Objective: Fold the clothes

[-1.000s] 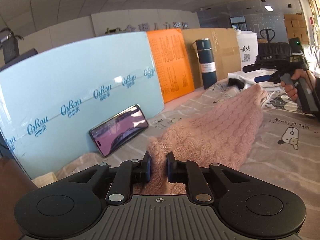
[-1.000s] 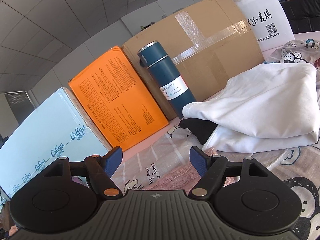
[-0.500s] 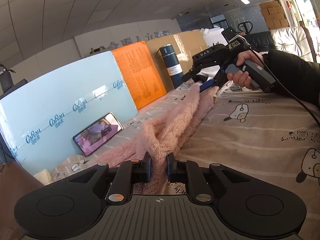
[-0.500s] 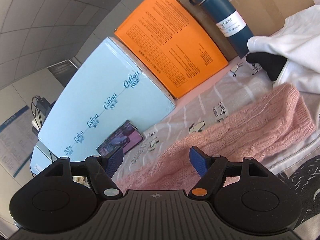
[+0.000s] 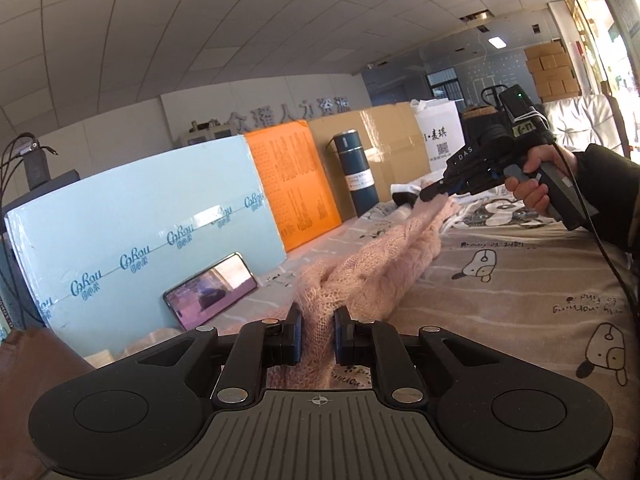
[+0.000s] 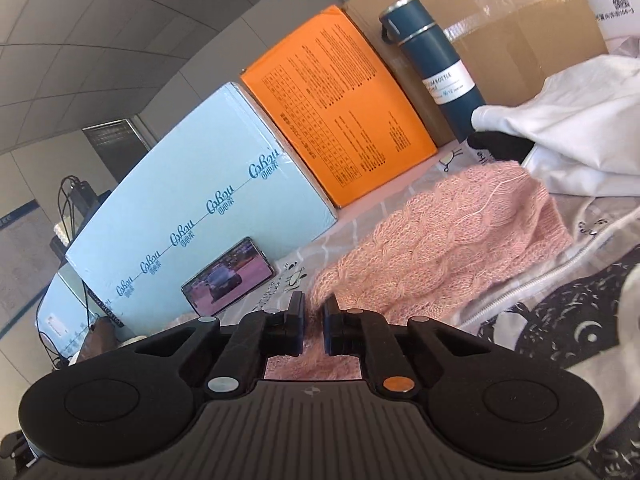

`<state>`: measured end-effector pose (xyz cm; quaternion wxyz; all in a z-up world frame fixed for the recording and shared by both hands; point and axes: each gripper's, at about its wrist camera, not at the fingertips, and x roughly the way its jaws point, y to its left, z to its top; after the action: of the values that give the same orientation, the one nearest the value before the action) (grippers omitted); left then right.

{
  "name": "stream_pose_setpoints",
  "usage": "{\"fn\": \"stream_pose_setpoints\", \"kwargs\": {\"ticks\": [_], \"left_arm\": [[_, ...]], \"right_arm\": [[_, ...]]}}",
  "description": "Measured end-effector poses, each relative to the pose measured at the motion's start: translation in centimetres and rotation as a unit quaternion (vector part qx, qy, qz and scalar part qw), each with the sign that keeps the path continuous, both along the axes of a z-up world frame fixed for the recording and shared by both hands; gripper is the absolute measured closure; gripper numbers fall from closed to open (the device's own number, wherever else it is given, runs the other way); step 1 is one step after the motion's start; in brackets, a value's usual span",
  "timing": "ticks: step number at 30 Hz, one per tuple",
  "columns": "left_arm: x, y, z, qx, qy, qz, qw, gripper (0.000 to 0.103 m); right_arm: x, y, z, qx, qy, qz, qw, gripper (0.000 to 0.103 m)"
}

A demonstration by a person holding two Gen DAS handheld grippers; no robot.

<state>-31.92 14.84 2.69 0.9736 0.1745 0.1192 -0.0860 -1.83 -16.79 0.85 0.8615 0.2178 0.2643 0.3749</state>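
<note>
Left wrist view: my left gripper [image 5: 317,334] jaws pinch the near end of the pink sweater [image 5: 384,264], its length running away across the bed [image 5: 520,280] to my right gripper [image 5: 434,194], jaws apparently clamped on the far end.

Sweater [image 5: 384,264]: on the sheet [image 5: 520,280], stretched between left gripper [image 5: 317,334] and right gripper [image 5: 434,196].
Boxes [image 6: 340,104]: in a row behind the sweater.
Phone [image 6: 228,276]: leaning on the leftmost box.
Bottle [image 6: 436,68]: upright before the boxes.
Garment [image 6: 568,128]: right of the bottle, behind the sweater.
</note>
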Motion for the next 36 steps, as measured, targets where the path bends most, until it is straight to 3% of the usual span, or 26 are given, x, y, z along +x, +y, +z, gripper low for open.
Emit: {"fn": "stream_pose_setpoints", "kwargs": {"ticks": [4, 11, 13, 14, 15, 17, 18, 21, 24, 28, 29, 32, 36], "left_arm": [[-0.9, 0.4, -0.1, -0.007, 0.022, -0.028, 0.9993, 0.089], [-1.2, 0.5, -1.5, -0.011, 0.092, -0.054, 0.9942, 0.084], [-1.7, 0.8, -1.5, -0.022, 0.102, -0.064, 0.9925, 0.083], [-1.8, 0.9, -1.5, -0.026, 0.099, -0.068, 0.9924, 0.075], [-2.2, 1.1, -1.4, -0.035, 0.093, -0.074, 0.9923, 0.067], [-2.7, 2.0, -0.9, -0.080, 0.064, -0.078, 0.9917, 0.031], [-2.7, 2.5, -0.6, -0.110, 0.048, -0.076, 0.9899, 0.027], [-1.6, 3.7, 0.2, -0.190, 0.009, -0.053, 0.9803, 0.017], [2.1, 3.7, 1.2, -0.251, 0.027, 0.010, 0.9676, 0.009], [7.4, 2.7, 2.4, -0.289, 0.045, 0.099, 0.9512, 0.007], [8.4, 2.4, 2.4, -0.299, 0.030, 0.110, 0.9475, 0.007], [9.9, 2.4, 1.3, -0.328, 0.014, 0.095, 0.9398, 0.007], [10.4, 3.9, -1.7, -0.360, 0.038, 0.098, 0.9270, 0.007]], "right_arm": [[-4.0, -2.3, 0.2, -0.004, -0.014, -0.024, 1.000, 0.095], [-7.3, -4.7, -1.1, -0.042, 0.020, -0.048, 0.998, 0.094], [-7.8, -5.3, -1.5, -0.049, 0.029, -0.066, 0.996, 0.089], [-8.0, -5.6, -1.6, -0.051, 0.033, -0.078, 0.995, 0.080], [-8.2, -5.9, -1.7, -0.054, 0.034, -0.092, 0.994, 0.065], [-8.5, -6.5, -1.6, -0.052, 0.027, -0.117, 0.991, 0.049], [-8.5, -6.9, -1.5, -0.048, 0.022, -0.130, 0.990, 0.043], [-8.0, -7.7, -1.4, -0.030, 0.012, -0.164, 0.986, 0.037], [-6.9, -7.8, -1.3, -0.034, 0.013, -0.183, 0.982, 0.035], [-4.8, -7.6, -1.0, -0.054, 0.014, -0.220, 0.974, 0.030], [-4.0, -7.6, -1.1, -0.057, 0.014, -0.231, 0.971, 0.027], [-1.3, -7.3, -1.4, -0.074, 0.026, -0.268, 0.960, 0.027], [1.1, -6.4, -3.0, -0.105, 0.046, -0.283, 0.952, 0.027]]}}
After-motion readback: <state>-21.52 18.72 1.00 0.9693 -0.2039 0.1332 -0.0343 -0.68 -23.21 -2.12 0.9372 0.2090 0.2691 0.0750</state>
